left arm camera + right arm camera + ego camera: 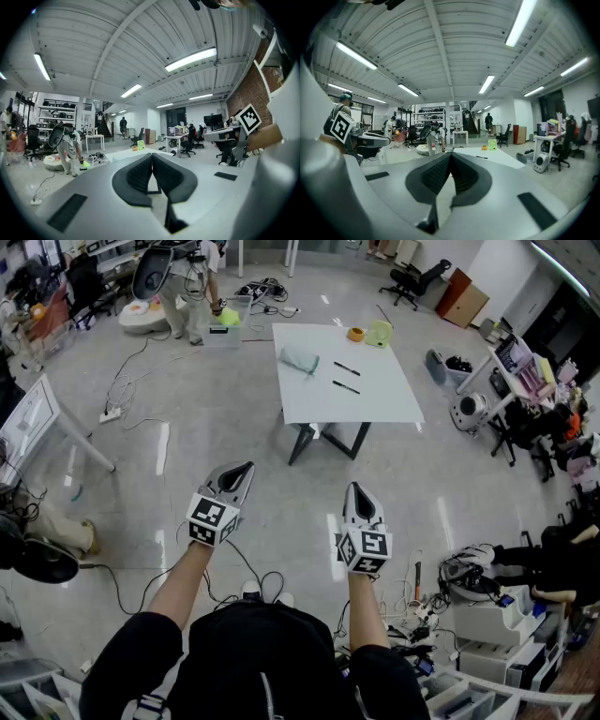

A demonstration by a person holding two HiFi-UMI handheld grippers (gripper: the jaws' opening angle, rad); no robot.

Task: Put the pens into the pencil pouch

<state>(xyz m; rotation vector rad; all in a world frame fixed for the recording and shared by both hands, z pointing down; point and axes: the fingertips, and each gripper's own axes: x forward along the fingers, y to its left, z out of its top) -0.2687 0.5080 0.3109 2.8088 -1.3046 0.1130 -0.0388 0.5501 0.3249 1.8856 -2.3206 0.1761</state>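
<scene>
A white table [375, 399] stands well ahead of me across the floor. On it lie two dark pens [346, 368] [345, 386] and a pale blue-grey pencil pouch [300, 358] to their left. My left gripper [246, 468] and right gripper [354, 488] are held out over the floor, far short of the table, both shut and empty. In the left gripper view the jaws [151, 157] meet with nothing between them. The right gripper view shows its jaws [450, 156] pressed together too, with the table [487, 157] and a pen [482, 157] beyond.
A roll of tape [355, 334] and a light green box [379, 333] sit at the table's far edge. Cables [127, 390] trail over the floor. A person [187, 287] bends over at the far left. Desks, chairs and gear [525, 399] crowd the right side.
</scene>
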